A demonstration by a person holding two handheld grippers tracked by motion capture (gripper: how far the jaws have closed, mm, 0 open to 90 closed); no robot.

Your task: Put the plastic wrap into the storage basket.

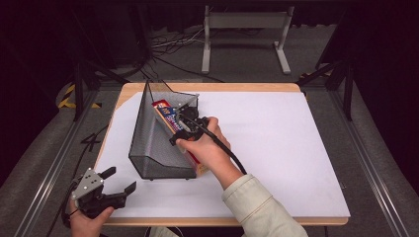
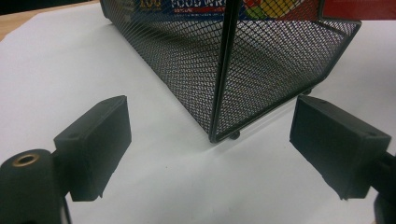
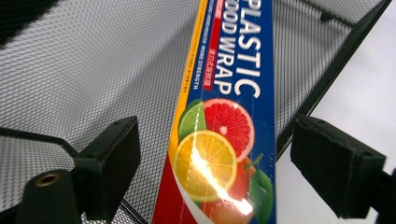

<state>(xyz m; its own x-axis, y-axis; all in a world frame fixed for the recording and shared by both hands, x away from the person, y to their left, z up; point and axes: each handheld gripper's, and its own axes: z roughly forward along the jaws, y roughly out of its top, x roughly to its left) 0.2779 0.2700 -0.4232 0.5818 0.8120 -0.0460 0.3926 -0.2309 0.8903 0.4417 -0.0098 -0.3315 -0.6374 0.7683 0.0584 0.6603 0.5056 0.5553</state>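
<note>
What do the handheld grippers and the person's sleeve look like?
Each gripper is black, with two blocky rectangular jaws. The left gripper carries a grey three-cornered plate with small holes; the right gripper trails a black cable. The right arm's sleeve is pale cream.

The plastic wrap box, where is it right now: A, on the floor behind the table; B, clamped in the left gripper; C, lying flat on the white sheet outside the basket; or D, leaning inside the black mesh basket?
D: the plastic wrap box leans inside the black mesh basket, with the right gripper open around it, pads apart from it.
</note>
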